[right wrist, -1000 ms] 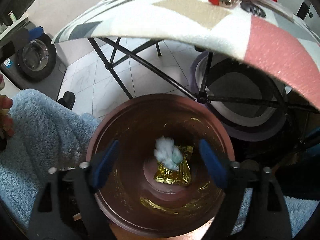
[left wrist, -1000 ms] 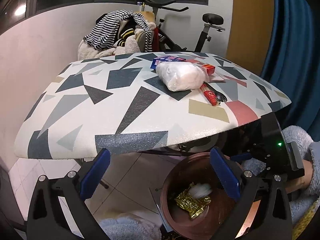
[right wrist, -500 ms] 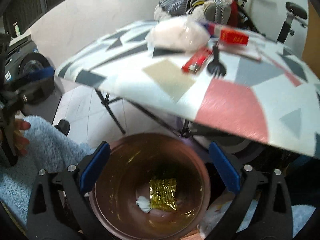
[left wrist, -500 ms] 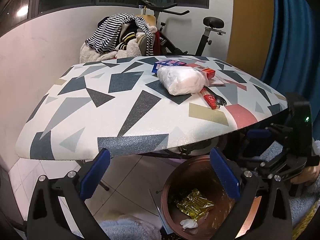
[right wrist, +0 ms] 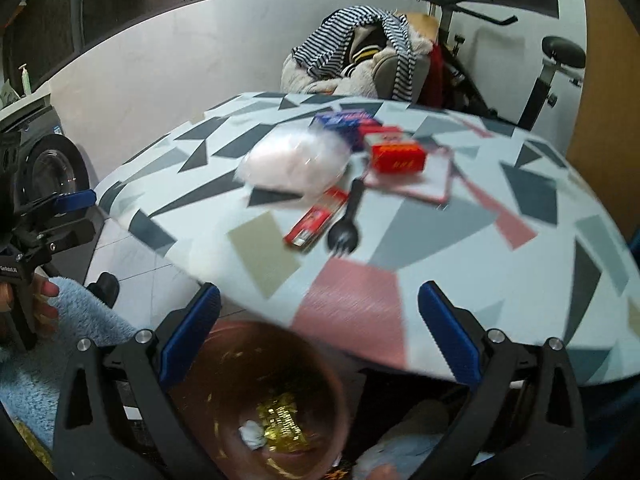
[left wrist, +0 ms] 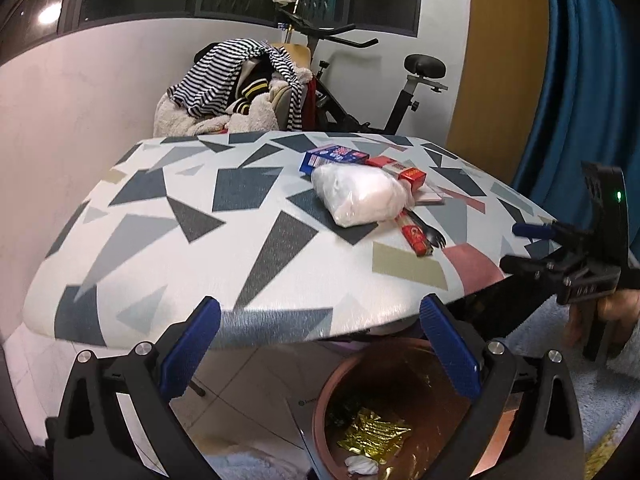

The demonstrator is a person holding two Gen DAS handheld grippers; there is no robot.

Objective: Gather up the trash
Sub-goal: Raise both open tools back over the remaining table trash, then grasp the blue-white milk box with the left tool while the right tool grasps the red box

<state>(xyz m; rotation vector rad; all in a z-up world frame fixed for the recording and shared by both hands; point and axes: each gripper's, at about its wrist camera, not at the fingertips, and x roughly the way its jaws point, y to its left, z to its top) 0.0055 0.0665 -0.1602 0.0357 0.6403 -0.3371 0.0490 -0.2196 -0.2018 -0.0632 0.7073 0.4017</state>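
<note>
A brown bin (left wrist: 396, 412) stands on the floor below the table's near edge, with a gold wrapper (left wrist: 374, 434) and a white crumpled tissue (left wrist: 362, 465) inside it. On the patterned table (left wrist: 160, 248) lie a white plastic bag (left wrist: 360, 194), a red wrapper (left wrist: 416, 236), a black spork (left wrist: 434, 236), a red box (left wrist: 412, 178) and a blue box (left wrist: 332, 158). My left gripper (left wrist: 320, 356) is open and empty above the bin. My right gripper (right wrist: 318, 336) is open and empty, above the bin (right wrist: 260, 404) and level with the table edge; it also shows at the right (left wrist: 560, 252).
A chair piled with striped clothes (left wrist: 240, 92) and an exercise bike (left wrist: 360, 88) stand behind the table. A blue curtain (left wrist: 592, 80) hangs at the right. A washing machine (right wrist: 44, 160) is at the left. Fluffy blue fabric (right wrist: 60, 344) lies beside the bin.
The white tissue dropped from my right gripper into the bin. My right gripper then rose and tilted up from over the bin toward the tabletop. My left gripper barely moved.
</note>
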